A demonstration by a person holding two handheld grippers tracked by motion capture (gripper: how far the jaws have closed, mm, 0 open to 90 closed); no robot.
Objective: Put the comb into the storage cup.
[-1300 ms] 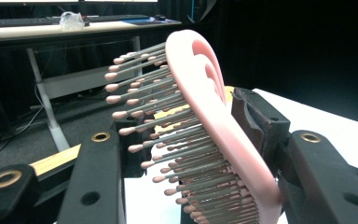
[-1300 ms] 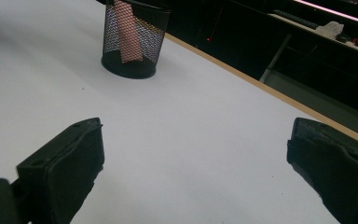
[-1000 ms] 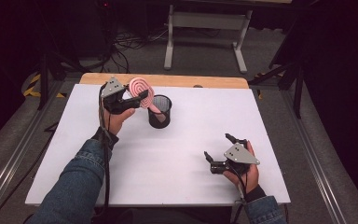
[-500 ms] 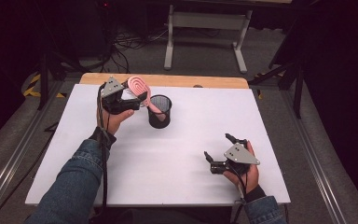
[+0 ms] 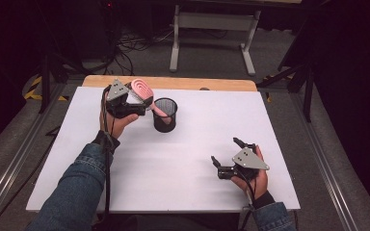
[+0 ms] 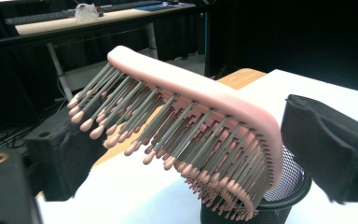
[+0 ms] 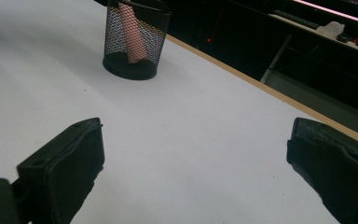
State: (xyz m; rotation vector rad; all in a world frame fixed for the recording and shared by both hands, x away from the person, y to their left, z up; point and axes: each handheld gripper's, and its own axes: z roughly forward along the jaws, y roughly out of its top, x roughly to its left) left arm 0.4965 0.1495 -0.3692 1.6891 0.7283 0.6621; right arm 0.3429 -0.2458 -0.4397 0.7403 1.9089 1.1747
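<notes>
A pink hairbrush (image 5: 142, 89) with grey bristles stands slanted, its handle down in a black mesh cup (image 5: 165, 114) at the back middle of the white table. My left gripper (image 5: 143, 98) sits around the brush head. In the left gripper view the brush (image 6: 200, 107) lies between the jaws over the cup (image 6: 279, 200). The jaws have just been opening: the right jaw stands off the brush's pink back and the bristle tips reach the left jaw. My right gripper (image 5: 225, 151) rests open and empty near the front right. The right gripper view shows the cup (image 7: 135, 39) with the pink handle (image 7: 131, 32) inside.
The white table top (image 5: 188, 159) ends in a wooden strip (image 5: 212, 84) along its far edge. Beyond it stand a grey metal stand (image 5: 212, 29) and cables on a dark floor. A denim sleeve (image 5: 77, 192) comes in at the bottom left.
The left gripper's jaws have spread apart around the brush head. The brush head has tipped slightly to the left, with its handle still in the cup. Neither hand has shifted.
</notes>
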